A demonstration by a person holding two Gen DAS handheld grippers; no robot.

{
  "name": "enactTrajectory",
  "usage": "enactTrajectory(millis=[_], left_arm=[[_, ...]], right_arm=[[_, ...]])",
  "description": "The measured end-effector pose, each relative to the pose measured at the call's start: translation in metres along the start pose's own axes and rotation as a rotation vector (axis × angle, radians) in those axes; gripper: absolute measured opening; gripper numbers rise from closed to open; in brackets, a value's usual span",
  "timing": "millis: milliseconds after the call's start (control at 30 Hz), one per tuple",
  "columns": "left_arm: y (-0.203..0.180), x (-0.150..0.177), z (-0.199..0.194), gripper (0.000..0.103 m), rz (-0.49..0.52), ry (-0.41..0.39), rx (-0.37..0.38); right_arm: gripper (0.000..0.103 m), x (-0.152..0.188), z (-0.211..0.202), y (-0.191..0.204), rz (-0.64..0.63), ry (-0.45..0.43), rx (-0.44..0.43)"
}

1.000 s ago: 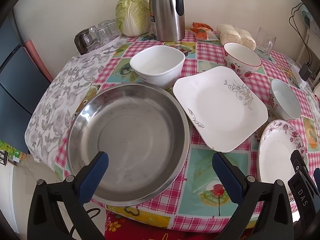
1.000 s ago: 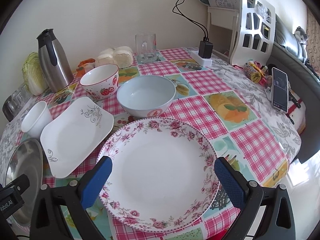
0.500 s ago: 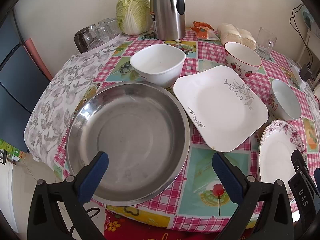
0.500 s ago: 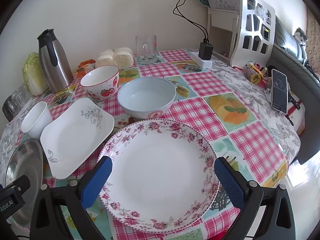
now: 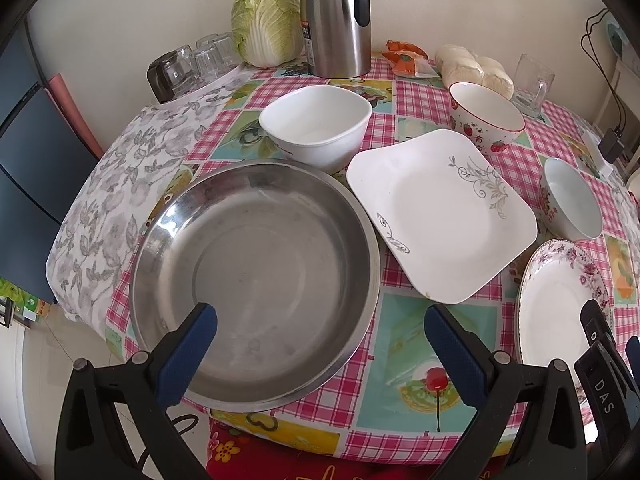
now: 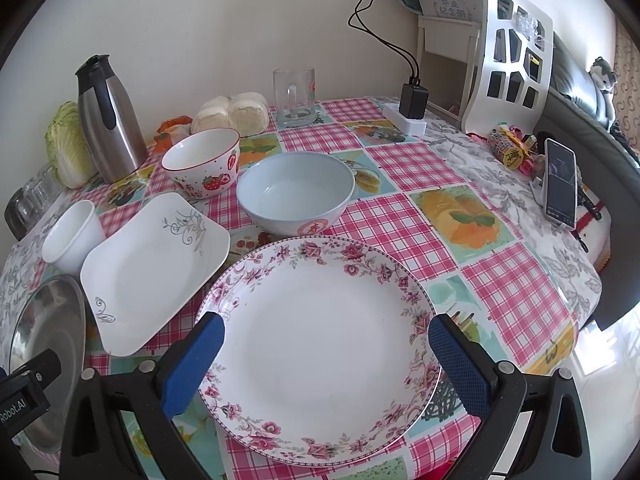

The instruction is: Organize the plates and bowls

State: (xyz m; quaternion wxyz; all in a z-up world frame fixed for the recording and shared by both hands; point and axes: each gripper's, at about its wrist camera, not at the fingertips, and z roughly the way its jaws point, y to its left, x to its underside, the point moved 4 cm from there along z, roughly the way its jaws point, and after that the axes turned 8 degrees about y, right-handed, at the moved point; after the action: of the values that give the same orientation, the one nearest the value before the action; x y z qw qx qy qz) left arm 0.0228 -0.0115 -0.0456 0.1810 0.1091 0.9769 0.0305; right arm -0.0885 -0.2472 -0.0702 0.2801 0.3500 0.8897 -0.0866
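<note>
two handheld grippers hover over the near edge of a round tabletop with a pink checked cloth, both with blue fingers spread wide and grasping nothing. the left gripper hangs above the near rim of a steel pan at the near left edge. the right gripper frames a floral plate at the near edge, its fingers above the plate's left and right rim, not touching. between pan and floral plate lies a square plate. behind them, toward the middle, stand a white bowl, a strawberry bowl and a blue bowl. nothing is stacked yet, so the sorting seems to be just starting. a likely good first move is to pinch one rim of the floral plate with the right fingers, lift it level, and set it on the square plate or in the pan, keeping clear of the blue bowl just behind it. the left view alone shows the whole pan, the glasses and the cabbage at the far left edge. the right view alone shows the phone, the charger and a white rack at the far right edge.
</note>
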Motion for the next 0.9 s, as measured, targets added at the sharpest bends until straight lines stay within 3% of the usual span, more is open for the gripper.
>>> enactTrajectory(millis=[667, 900], left_arm=[[0.008, -0.002, 0.002, 0.103, -0.021, 0.008, 0.012], [0.042, -0.006, 0.003, 0.103, -0.148, -0.004, 0.072]], right_arm=[[0.103, 0.003, 0.000, 0.008, -0.012, 0.002, -0.004], [0.103, 0.004, -0.008, 0.034, -0.056, -0.022, -0.097]])
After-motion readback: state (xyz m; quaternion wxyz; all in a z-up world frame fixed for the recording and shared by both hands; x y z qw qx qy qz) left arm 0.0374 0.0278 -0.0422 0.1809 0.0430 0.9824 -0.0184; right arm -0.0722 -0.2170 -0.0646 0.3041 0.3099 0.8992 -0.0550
